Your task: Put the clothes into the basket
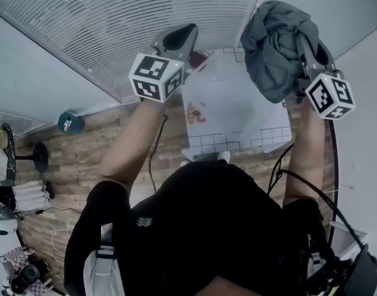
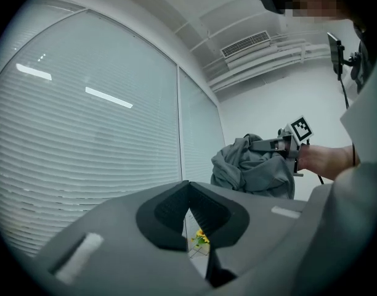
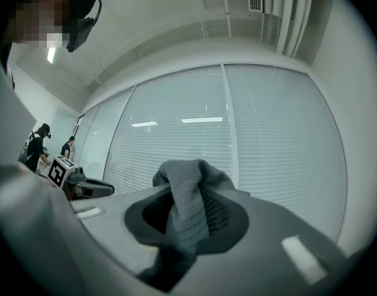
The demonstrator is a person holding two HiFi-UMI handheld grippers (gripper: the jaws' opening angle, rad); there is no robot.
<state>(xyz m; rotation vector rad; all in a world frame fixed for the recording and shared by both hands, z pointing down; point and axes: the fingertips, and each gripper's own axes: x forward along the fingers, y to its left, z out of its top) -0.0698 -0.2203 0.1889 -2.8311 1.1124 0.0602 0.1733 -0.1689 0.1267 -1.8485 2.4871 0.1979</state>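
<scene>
One crumpled grey cloth garment [image 1: 271, 42] pinched in right tool [image 1: 297, 51]; white grid-walled basket [image 1: 216, 144] lies below, left of it, between arms; left tool [image 1: 180, 39] pressed together, empty.

The person wears a black short-sleeved top [image 1: 207, 227] with a small pale emblem [image 1: 144, 222] on it. Thin black cables [image 1: 299, 180] run beside the right arm. The left hand-held gripper [image 1: 179, 39] and the right hand-held gripper [image 1: 307, 57] are smooth grey plastic with black ribbed pads [image 2: 167, 211]. Each carries a white cube [image 1: 154, 76] printed with black square markers.
</scene>
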